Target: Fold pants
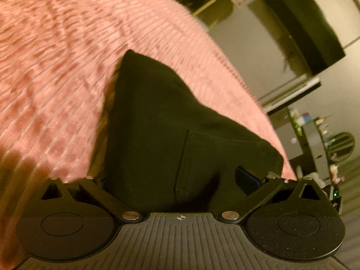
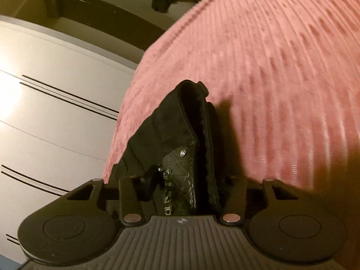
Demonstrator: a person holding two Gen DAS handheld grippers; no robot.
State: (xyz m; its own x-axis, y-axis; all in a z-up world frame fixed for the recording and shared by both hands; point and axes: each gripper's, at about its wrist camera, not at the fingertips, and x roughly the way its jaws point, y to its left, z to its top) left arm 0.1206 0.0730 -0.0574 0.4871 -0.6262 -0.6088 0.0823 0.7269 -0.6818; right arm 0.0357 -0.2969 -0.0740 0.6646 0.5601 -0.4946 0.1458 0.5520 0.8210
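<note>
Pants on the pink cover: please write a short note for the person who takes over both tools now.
Left tool: black pants fill the space between its fingers; a grip cannot be confirmed.
Right tool: a thick bunched edge of the pants lies between its fingers; grip looks likely, not certain.
Pants hang over the pink ribbed cover.
Done: both ends taken up.
Left: lay flat, fold, smooth.

Black left gripper (image 1: 180, 175), ribbed grey base, silver pivot screws.
</note>
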